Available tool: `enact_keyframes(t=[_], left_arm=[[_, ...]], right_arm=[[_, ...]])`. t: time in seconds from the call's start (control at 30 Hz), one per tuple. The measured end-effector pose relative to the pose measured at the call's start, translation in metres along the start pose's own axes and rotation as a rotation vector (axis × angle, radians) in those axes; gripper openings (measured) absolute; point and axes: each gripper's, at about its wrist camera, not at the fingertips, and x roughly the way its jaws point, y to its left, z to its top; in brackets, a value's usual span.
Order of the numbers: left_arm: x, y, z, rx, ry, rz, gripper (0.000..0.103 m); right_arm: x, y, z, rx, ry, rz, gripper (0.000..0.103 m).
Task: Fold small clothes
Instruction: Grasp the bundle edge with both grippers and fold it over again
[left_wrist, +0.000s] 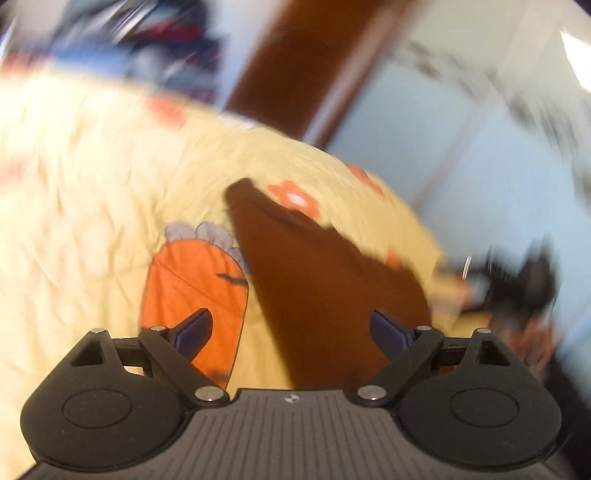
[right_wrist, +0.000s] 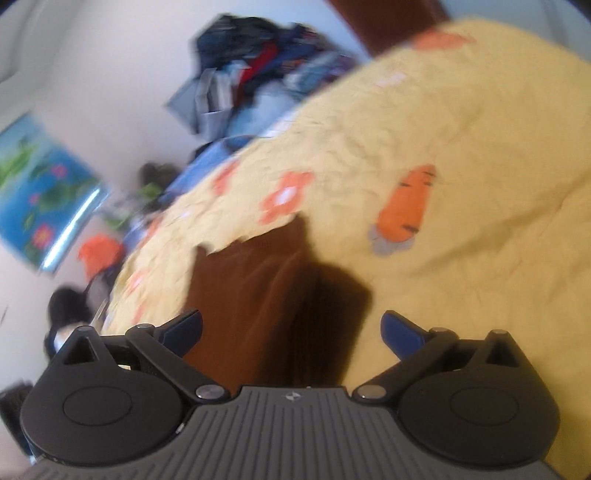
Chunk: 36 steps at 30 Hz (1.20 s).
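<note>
A small brown garment (left_wrist: 314, 280) lies on a yellow bedspread (left_wrist: 92, 177) printed with orange carrots and flowers. In the left wrist view my left gripper (left_wrist: 291, 330) is open and empty, just above the garment's near end. In the right wrist view the same brown garment (right_wrist: 258, 291) lies flat near the bed's edge, with a dark shadow on its right side. My right gripper (right_wrist: 291, 332) is open and empty over the garment's near part. Both views are blurred by motion.
A pile of dark and blue clothes (right_wrist: 258, 74) sits at the bed's far end. A brown wooden post (left_wrist: 295, 66) stands behind the bed. Clutter and a colourful picture (right_wrist: 40, 192) lie beyond the bed's left edge (right_wrist: 155, 236).
</note>
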Motion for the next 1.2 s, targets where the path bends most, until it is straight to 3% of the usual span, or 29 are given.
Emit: enact_keyframes(t=[0.07,0.13,0.17,0.2,0.23,0.27,0.3,0.33,0.47,0.63,0.73,0.77,0.8,0.83,0.87,0.9,0.97,1.0,1.1,1.17,1.2], left_arm=[[0.037,0.018,0.019,-0.156,0.06,-0.024,0.092],[0.072,0.03,0.03,-0.257,0.122,-0.041,0.09],[0.083,0.033,0.034,-0.281,0.114,-0.074,0.091],[0.093,0.033,0.038,-0.292,0.118,-0.092,0.09],[0.102,0.03,0.043,-0.299,0.12,-0.1,0.09],[0.109,0.027,0.048,-0.293,0.124,-0.094,0.071],[0.118,0.023,0.051,-0.272,0.144,-0.075,0.045],[0.128,0.019,0.053,-0.235,0.182,-0.02,0.011],[0.114,-0.001,0.06,-0.086,0.128,0.067,0.01],[0.066,-0.006,0.082,0.057,0.013,0.103,0.01],[0.059,0.003,0.101,0.127,-0.039,0.214,0.014],[0.058,0.009,0.104,0.136,-0.032,0.257,0.016],[0.055,0.015,0.105,0.114,-0.009,0.293,0.016],[0.05,0.022,0.104,0.081,0.015,0.302,0.017],[0.045,0.027,0.1,0.038,0.036,0.277,0.022],[0.035,0.035,0.092,-0.004,0.045,0.226,0.029],[0.015,0.051,0.067,-0.109,0.058,0.128,0.087],[0.009,0.057,0.053,-0.162,0.063,0.093,0.092],[0.016,0.064,0.015,-0.269,0.149,-0.021,0.091],[0.018,0.052,0.002,-0.233,0.136,-0.041,0.09],[0.022,0.045,0.0,-0.204,0.147,-0.034,0.089]], right_arm=[[0.03,-0.007,0.011,0.066,0.042,0.008,0.1],[0.053,-0.006,0.013,0.086,0.052,0.021,0.101],[0.061,-0.002,0.015,0.077,0.06,0.027,0.101],[0.067,0.003,0.016,0.064,0.064,0.031,0.097],[0.074,0.007,0.015,0.052,0.077,0.035,0.084],[0.081,0.011,0.013,0.032,0.1,0.053,0.073],[0.087,0.014,0.011,0.01,0.124,0.051,0.043],[0.092,0.016,0.008,-0.018,0.138,0.031,0.034],[0.091,0.022,0.006,-0.028,0.117,0.049,0.033],[0.099,0.049,0.008,-0.046,0.09,0.153,0.032],[0.12,0.073,0.012,-0.081,0.058,0.202,0.033],[0.131,0.079,0.013,-0.08,0.045,0.191,0.042],[0.14,0.082,0.014,-0.066,0.043,0.148,0.066],[0.146,0.084,0.016,-0.037,0.063,0.084,0.08],[0.148,0.085,0.016,-0.011,0.078,0.037,0.091],[0.142,0.085,0.014,-0.004,0.073,0.042,0.091],[0.122,0.082,0.007,-0.021,0.069,0.106,0.094],[0.11,0.079,0.002,-0.028,0.07,0.113,0.095],[0.089,0.072,-0.018,-0.051,0.126,0.107,0.092],[0.088,0.073,-0.033,-0.073,0.184,0.091,0.087],[0.09,0.075,-0.041,-0.094,0.213,0.085,0.079]])
